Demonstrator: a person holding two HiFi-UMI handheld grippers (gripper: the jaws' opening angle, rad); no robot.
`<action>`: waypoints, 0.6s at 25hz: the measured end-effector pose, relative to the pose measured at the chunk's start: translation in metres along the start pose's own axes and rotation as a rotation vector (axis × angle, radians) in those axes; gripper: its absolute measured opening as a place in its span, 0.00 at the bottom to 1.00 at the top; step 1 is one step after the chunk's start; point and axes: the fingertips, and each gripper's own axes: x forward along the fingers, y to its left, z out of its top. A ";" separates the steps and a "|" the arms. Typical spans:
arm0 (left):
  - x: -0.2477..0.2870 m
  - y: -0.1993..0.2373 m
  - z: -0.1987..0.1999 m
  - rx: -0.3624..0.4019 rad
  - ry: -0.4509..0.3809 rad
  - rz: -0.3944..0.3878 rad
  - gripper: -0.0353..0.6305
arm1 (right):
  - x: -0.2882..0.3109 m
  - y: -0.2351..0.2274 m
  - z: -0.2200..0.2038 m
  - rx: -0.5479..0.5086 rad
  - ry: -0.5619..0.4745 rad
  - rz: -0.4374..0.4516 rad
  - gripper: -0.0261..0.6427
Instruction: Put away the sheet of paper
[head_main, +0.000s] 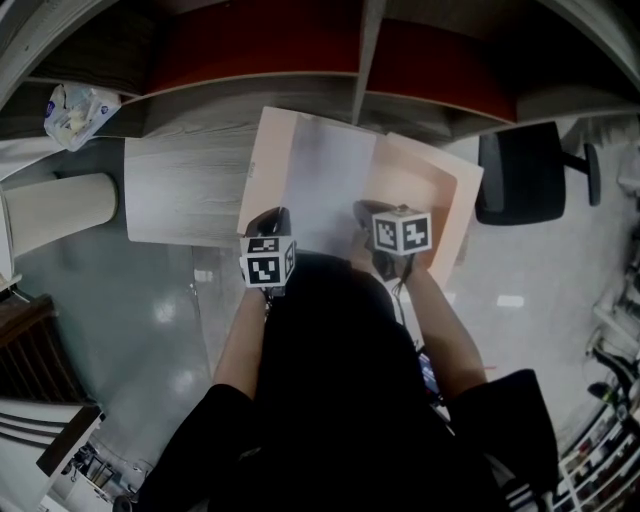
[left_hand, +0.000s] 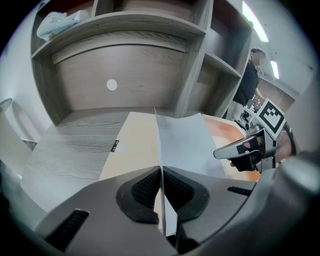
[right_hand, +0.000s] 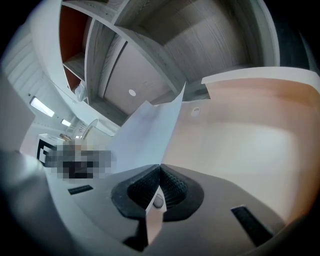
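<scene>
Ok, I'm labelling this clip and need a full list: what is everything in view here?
sheet of paper: one, white, held up over the open folder
folder: one, peach, open on the desk
desk: one, grey wood grain, centre
shelf unit: one, grey with red back panels, behind the desk
plastic bag: one, whitish, on a shelf at upper left
office chair: one, black, right of the desk
bystander: one, dark top, far right in the left gripper view
left gripper: one, grey, jaws shut on the sheet's edge
right gripper: one, grey, jaws shut on the sheet's edge
forearms: two, bare, behind the grippers
</scene>
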 end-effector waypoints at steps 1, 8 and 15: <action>0.000 0.000 0.000 0.000 0.001 0.000 0.12 | 0.001 -0.001 0.000 0.002 0.001 -0.001 0.06; 0.004 -0.005 0.002 0.003 0.004 -0.002 0.12 | 0.006 -0.008 -0.002 0.019 0.008 -0.016 0.07; 0.007 -0.006 0.001 -0.001 0.011 -0.002 0.12 | 0.009 -0.015 -0.003 0.064 0.007 -0.012 0.07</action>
